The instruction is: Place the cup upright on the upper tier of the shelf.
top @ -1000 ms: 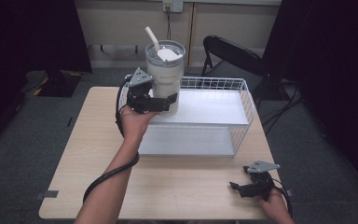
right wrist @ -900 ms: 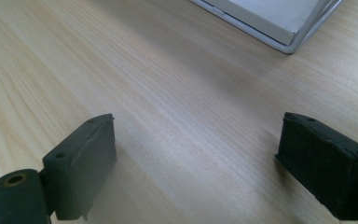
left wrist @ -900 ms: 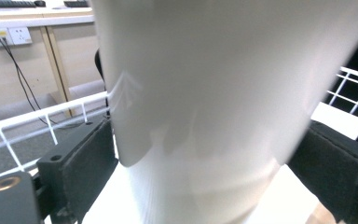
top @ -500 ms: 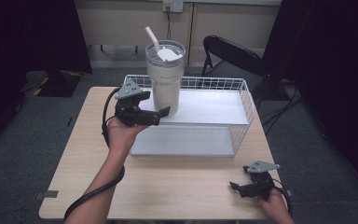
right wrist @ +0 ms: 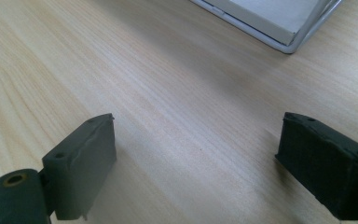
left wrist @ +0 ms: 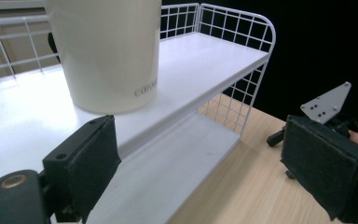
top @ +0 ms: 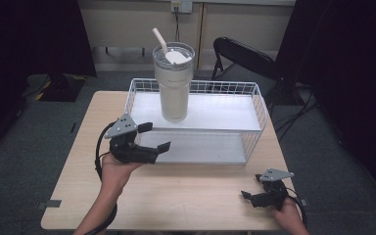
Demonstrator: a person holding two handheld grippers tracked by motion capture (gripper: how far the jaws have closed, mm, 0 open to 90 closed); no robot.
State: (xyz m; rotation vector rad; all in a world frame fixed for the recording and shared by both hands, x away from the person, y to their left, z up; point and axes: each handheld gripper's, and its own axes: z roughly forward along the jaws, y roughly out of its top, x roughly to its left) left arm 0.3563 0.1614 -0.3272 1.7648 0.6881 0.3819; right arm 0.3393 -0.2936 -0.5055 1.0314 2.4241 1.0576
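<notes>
A tall cream tumbler (top: 174,83) with a lid and straw stands upright on the upper shelf of a white wire rack (top: 225,111). My left gripper (top: 155,136) hovers open in front of the rack's left end, apart from the tumbler, with nothing between its jaws. In the left gripper view the tumbler (left wrist: 109,51) stands just beyond the open left gripper (left wrist: 214,163), on the white shelf (left wrist: 205,65). My right gripper (top: 251,187) rests open near the table's front right corner. In its own view the right gripper (right wrist: 196,163) spans bare wood.
The rack's lower shelf (top: 200,147) is bare. A wooden table (top: 186,196) carries everything. A black folding chair (top: 245,56) stands behind the table at the right. The rack's front corner (right wrist: 270,18) lies ahead of the right gripper.
My left gripper let go of the tumbler and drew back and down toward the person, opening wide. The tumbler stays on the upper shelf. The right gripper has not moved.
</notes>
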